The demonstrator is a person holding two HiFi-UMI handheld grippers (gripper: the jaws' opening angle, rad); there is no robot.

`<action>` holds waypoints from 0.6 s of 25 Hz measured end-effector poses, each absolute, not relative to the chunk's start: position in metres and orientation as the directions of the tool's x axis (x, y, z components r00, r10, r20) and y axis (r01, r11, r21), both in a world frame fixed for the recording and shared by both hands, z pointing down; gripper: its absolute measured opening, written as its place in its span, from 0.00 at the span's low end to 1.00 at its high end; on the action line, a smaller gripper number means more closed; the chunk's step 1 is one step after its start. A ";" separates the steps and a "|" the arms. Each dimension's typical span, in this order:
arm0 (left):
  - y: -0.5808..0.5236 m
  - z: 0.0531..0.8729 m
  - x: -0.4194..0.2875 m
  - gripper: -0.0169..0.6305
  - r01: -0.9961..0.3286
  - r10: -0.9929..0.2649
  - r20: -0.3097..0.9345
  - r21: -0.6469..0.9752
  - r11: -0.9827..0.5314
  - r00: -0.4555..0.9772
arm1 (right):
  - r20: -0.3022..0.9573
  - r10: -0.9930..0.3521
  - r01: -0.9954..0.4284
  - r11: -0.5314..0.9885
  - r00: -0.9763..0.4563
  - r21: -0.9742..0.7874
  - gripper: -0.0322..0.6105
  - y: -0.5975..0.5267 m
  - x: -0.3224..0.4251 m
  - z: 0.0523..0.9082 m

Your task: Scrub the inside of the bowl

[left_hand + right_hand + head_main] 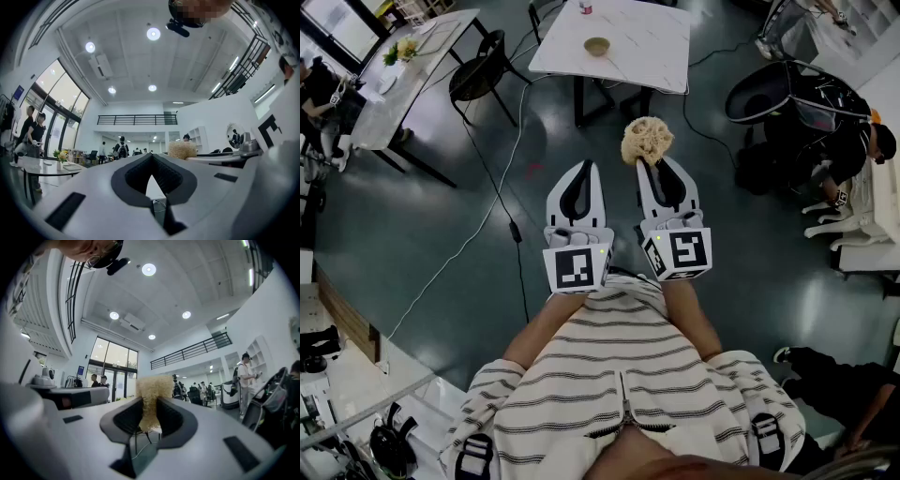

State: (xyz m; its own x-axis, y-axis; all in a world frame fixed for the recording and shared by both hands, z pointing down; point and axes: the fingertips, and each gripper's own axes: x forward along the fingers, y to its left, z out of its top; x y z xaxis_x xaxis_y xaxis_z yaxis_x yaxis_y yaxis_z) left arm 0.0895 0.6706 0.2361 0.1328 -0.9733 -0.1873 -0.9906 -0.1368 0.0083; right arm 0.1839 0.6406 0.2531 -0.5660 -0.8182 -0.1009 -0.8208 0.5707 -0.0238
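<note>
Visibility: the bowl is small in the head view and its inside cannot be judged. The person's hands are hidden behind the marker cubes. The lower part of the sponge is covered by the jaws that hold it.

Position: the bowl stands on the white tabletop, well apart from both tools, with dark floor between them.

Right hand-held gripper: its jaws are pinched on the tan, fibrous sponge, which sticks out past the tips. The right gripper view confirms the sponge pressed between the dark pads.

Left hand-held gripper: it is held just beside the right one. The left gripper view shows its tips pressed together with nothing between them.
</note>
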 end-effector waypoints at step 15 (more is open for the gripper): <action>0.665 0.237 0.118 0.04 -0.993 -0.979 -0.166 0.002 -0.121 0.119 | -0.107 -0.792 -0.796 0.606 -0.601 -0.016 0.20 0.633 0.207 0.247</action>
State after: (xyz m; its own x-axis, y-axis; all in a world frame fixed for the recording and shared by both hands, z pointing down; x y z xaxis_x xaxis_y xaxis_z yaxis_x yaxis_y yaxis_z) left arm 0.1183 0.6653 0.2371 0.1188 -0.9789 -0.1661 -0.9927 -0.1208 0.0016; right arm 0.2073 0.6335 0.2475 -0.6009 -0.7921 -0.1071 -0.7956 0.6057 -0.0163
